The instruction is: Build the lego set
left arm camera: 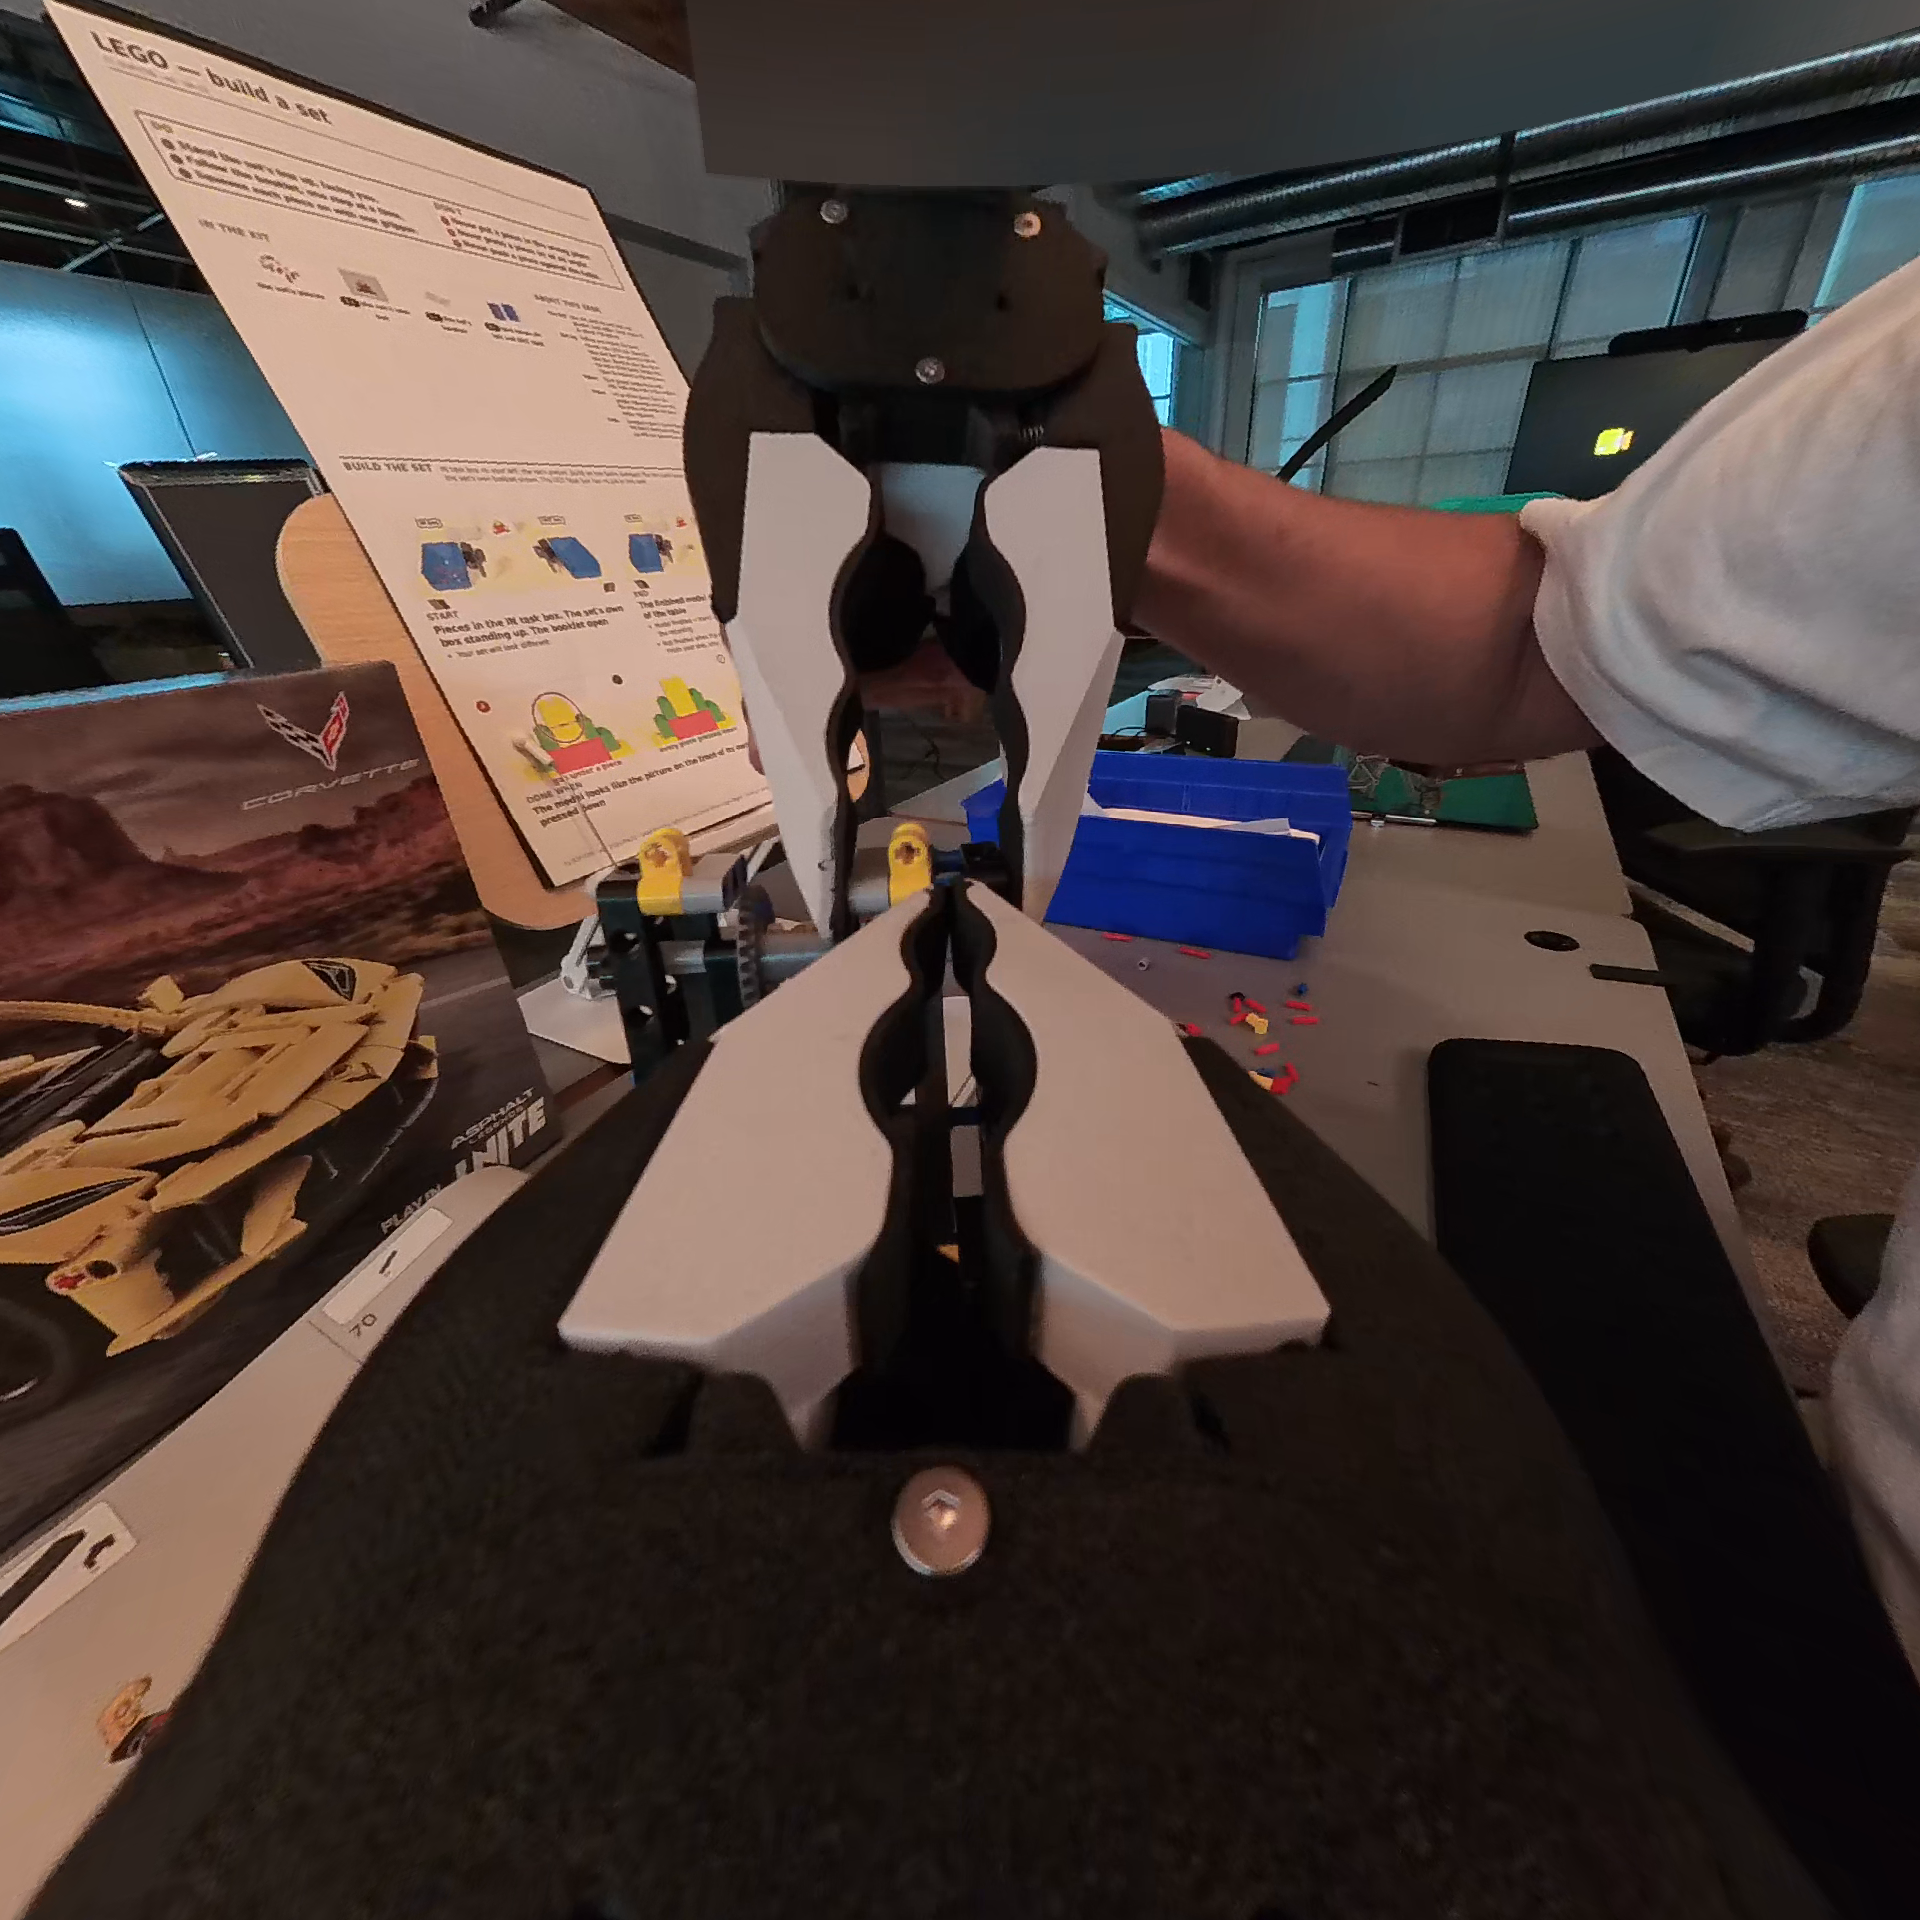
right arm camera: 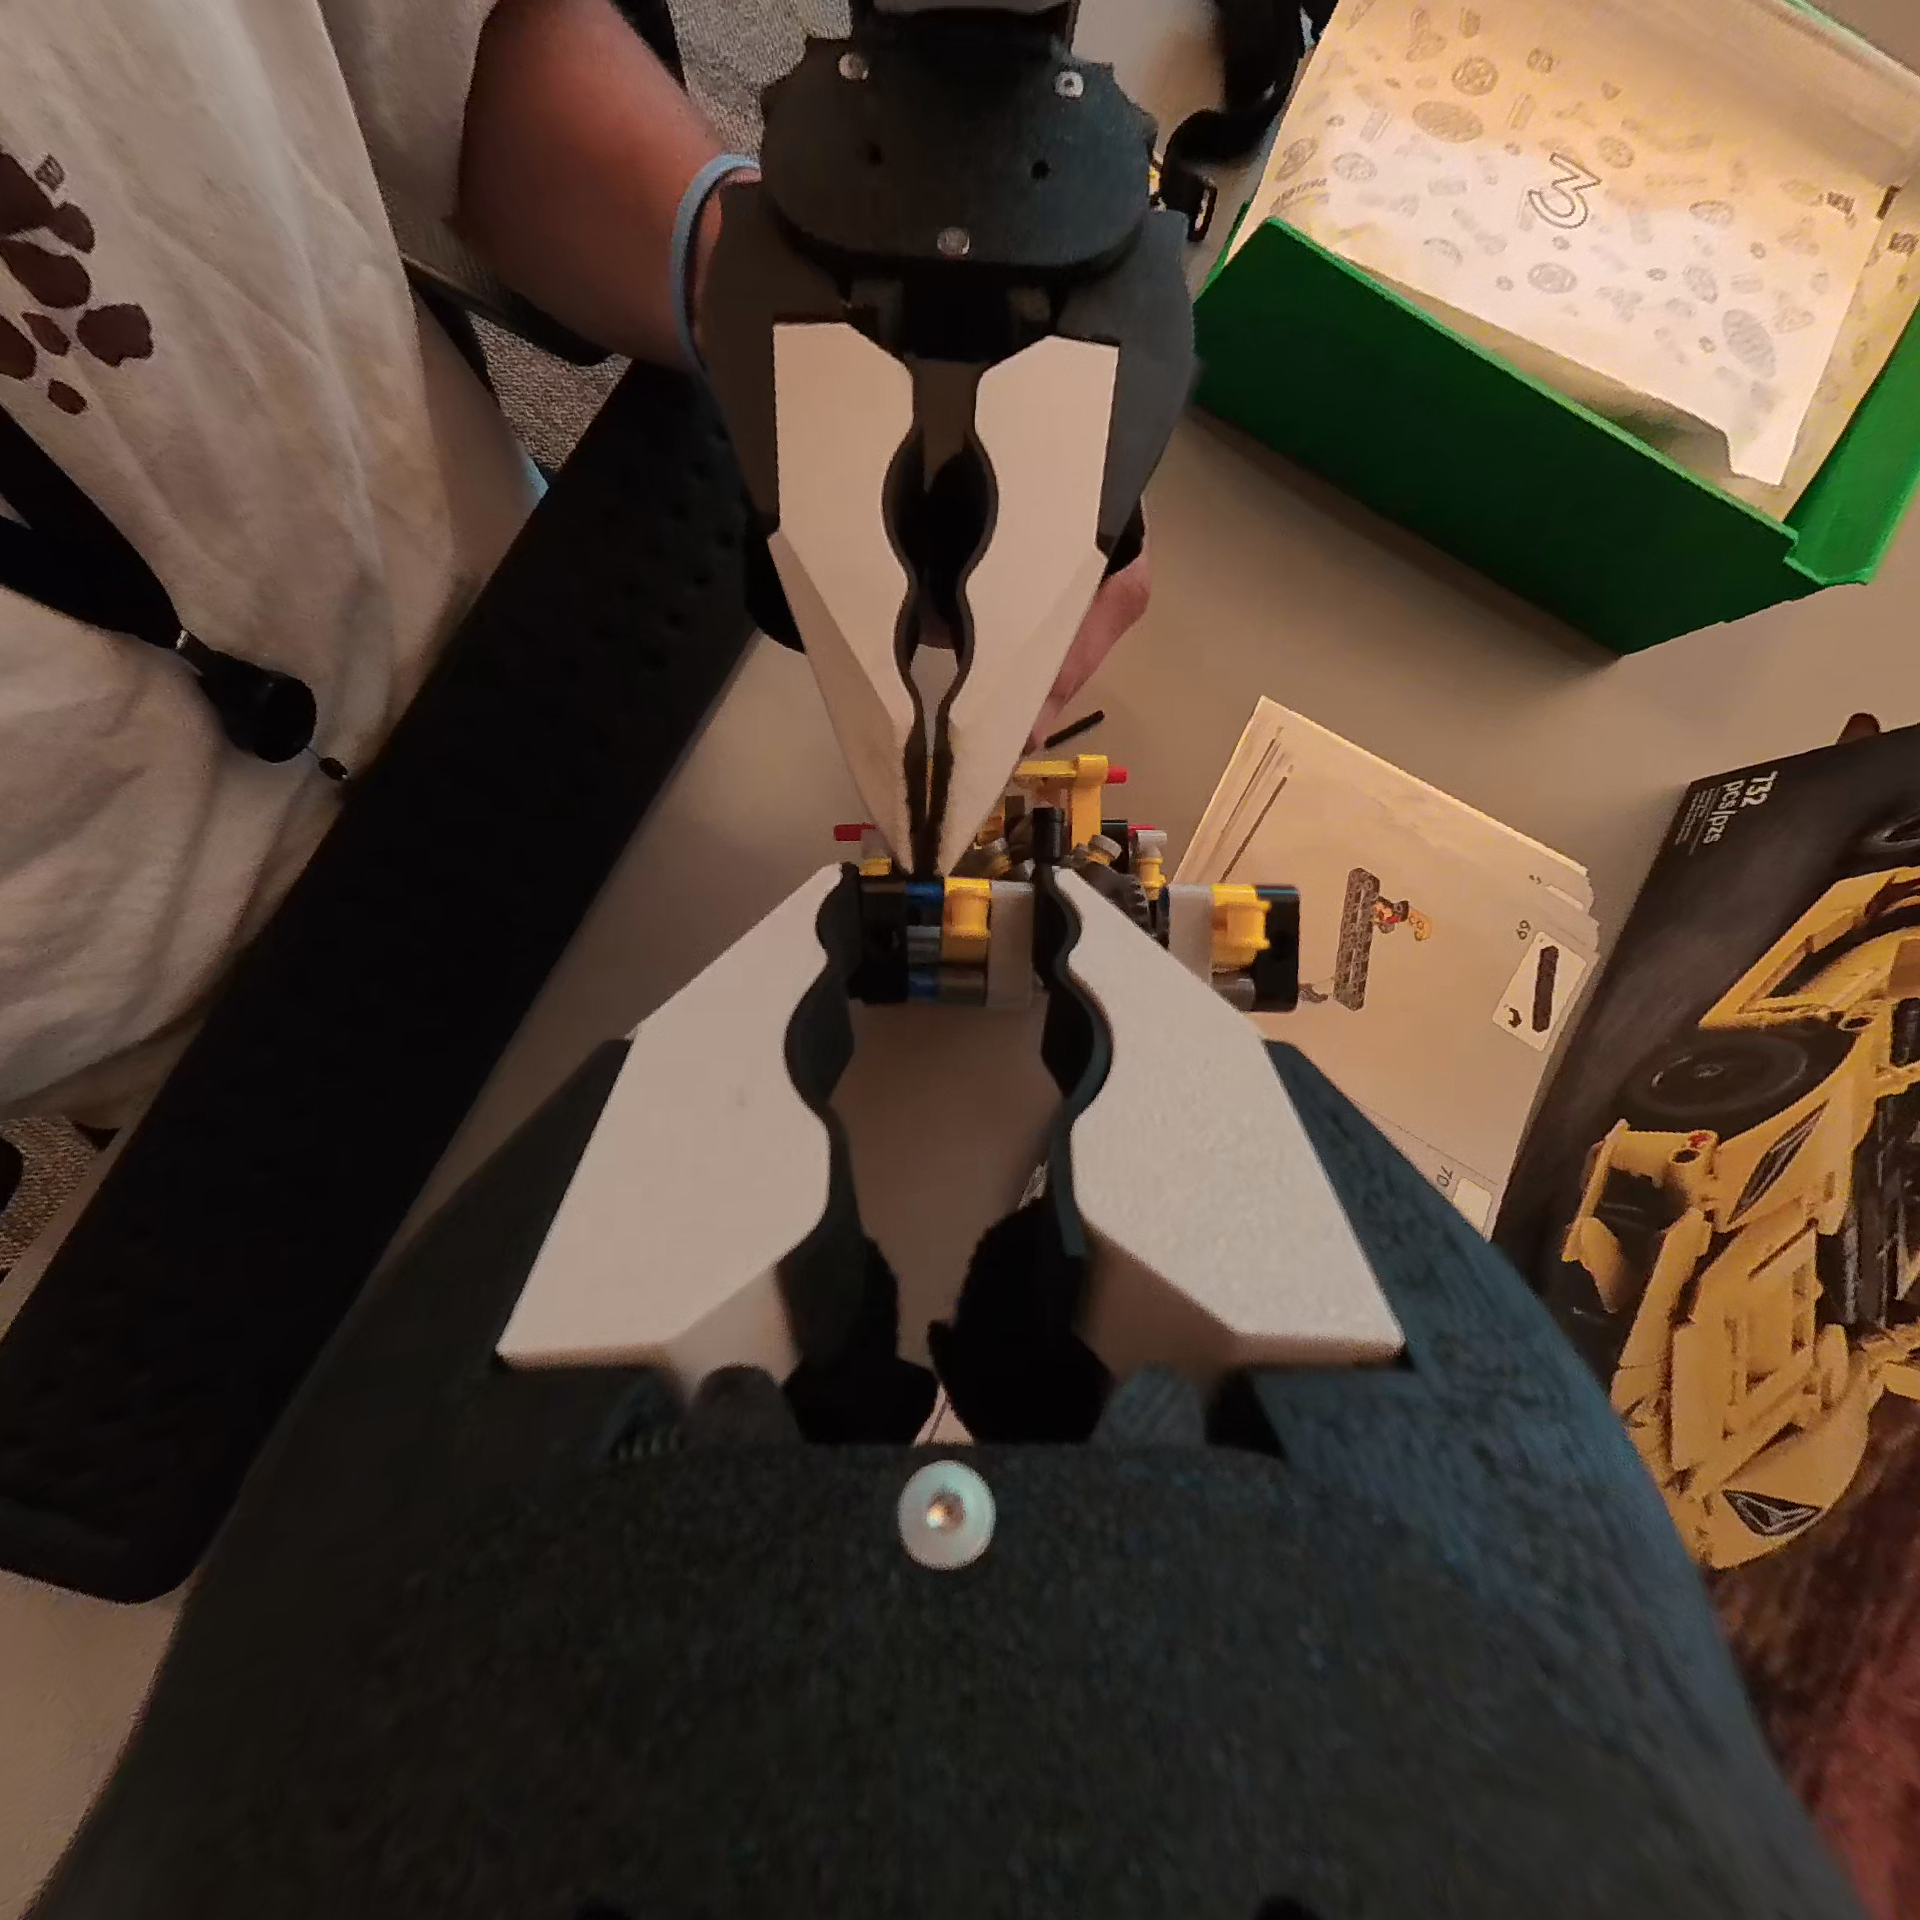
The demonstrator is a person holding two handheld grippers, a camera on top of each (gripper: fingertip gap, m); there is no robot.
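A partly built lego assembly (right arm camera: 1236,925) of black, grey, yellow and blue parts sits on the grey table (right arm camera: 1351,623). It also shows in the left wrist view (left arm camera: 675,935). My right gripper (right arm camera: 943,904) is closed around the assembly's left half, one finger on each side. It reaches down from above in the left wrist view (left arm camera: 925,883). My left gripper (left arm camera: 951,904) is shut, its tips against the black left end of the assembly and meeting the right gripper's tips. It shows from above in the right wrist view (right arm camera: 925,857). I cannot tell whether anything is between its pads.
The set's box (left arm camera: 208,987) and an open instruction booklet (right arm camera: 1382,883) lie beside the assembly. A blue bin (left arm camera: 1195,862) and several small loose pieces (left arm camera: 1262,1023) are behind it. A green box (right arm camera: 1455,436) holds a paper bag. An instruction sheet (left arm camera: 447,468) stands at the back left. The grippers are tip to tip, or close to it.
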